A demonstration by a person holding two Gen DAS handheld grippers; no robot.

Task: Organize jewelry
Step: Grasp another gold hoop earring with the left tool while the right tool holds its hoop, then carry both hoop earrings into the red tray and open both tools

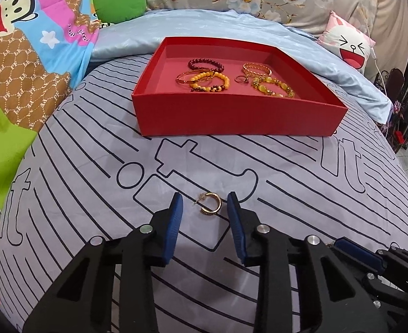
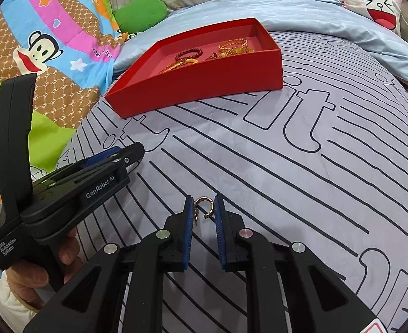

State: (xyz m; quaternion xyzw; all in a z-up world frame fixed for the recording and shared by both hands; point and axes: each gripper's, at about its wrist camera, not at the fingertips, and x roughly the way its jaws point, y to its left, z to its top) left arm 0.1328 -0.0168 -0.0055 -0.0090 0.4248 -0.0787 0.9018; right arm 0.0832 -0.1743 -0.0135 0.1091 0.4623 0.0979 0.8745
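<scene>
The left gripper [image 1: 205,204] is hovering low over the striped bedsheet [image 1: 93,172], its blue pads [image 1: 176,213] standing apart on either side of a gold hoop earring [image 1: 210,203] that is lying flat on the cloth, touching neither pad. The right gripper [image 2: 203,208] is gripping a second gold earring [image 2: 202,206], its pads [image 2: 187,222] drawn in narrow and pressing the small hoop from both sides, so that it is standing upright between them just above the sheet. In the right wrist view a hand [image 2: 34,266] is holding the left gripper's black handle off to the side. Farther back, a red box [image 1: 231,116] is sitting open on the sheet, holding the jewelry already collected: a dark red bead bracelet [image 1: 206,65] toward its far side, an orange bead bracelet [image 1: 210,80] overlapping a thin gold bangle [image 1: 183,79], and a gold bangle [image 1: 256,69] beside a chunky yellow bracelet [image 1: 276,87]. Behind the box a pale blue blanket [image 1: 204,25] is lying crumpled, with a cartoon quilt [image 1: 32,41] at the left.
</scene>
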